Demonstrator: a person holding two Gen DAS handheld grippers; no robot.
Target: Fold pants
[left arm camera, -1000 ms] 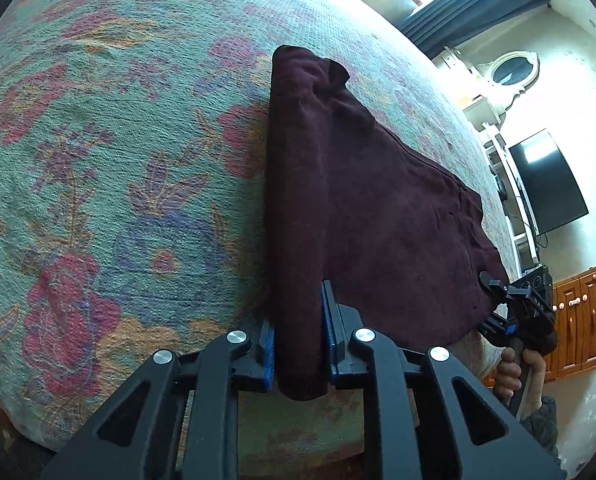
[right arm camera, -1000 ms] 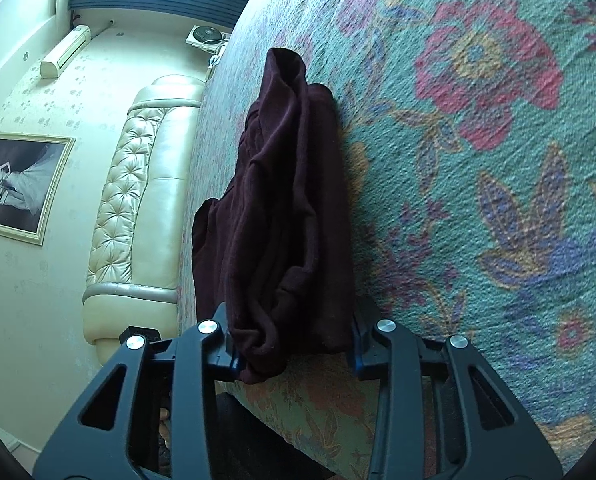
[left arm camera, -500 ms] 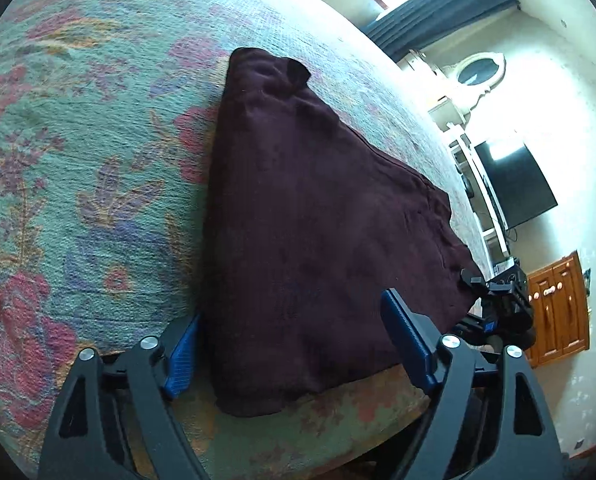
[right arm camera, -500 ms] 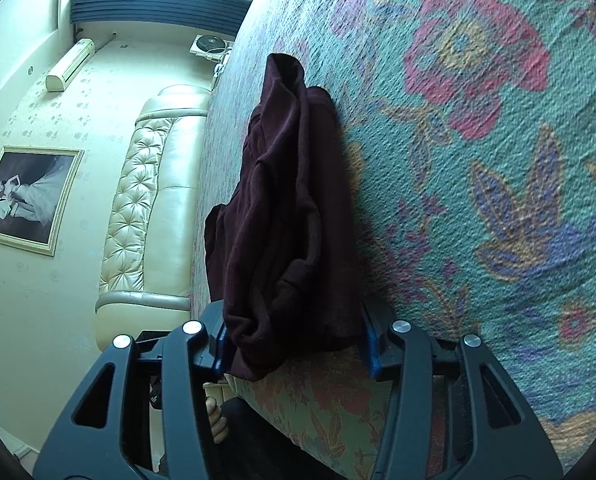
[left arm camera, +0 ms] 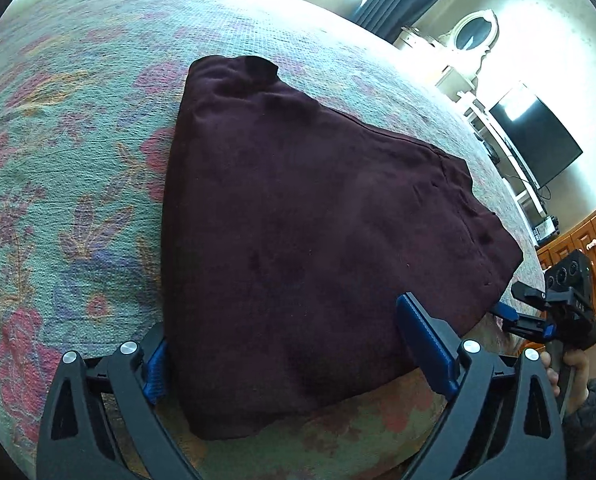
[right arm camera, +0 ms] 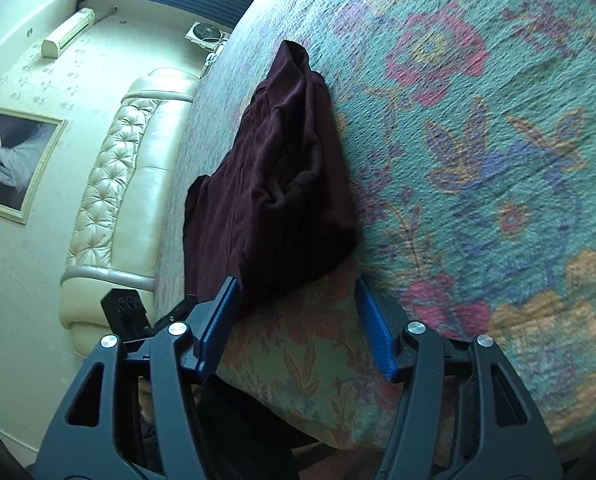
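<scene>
Lying folded on the bed (left arm camera: 78,128), the pants (left arm camera: 298,240) look finished; both grippers' jaws gape empty, so next: withdraw.

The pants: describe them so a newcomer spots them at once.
Find the big floral bedspread. At its near edge lie the pants, a flat, dark maroon folded shape between the open left gripper and right gripper. Nothing else on the bedspread is plain and dark.
</scene>
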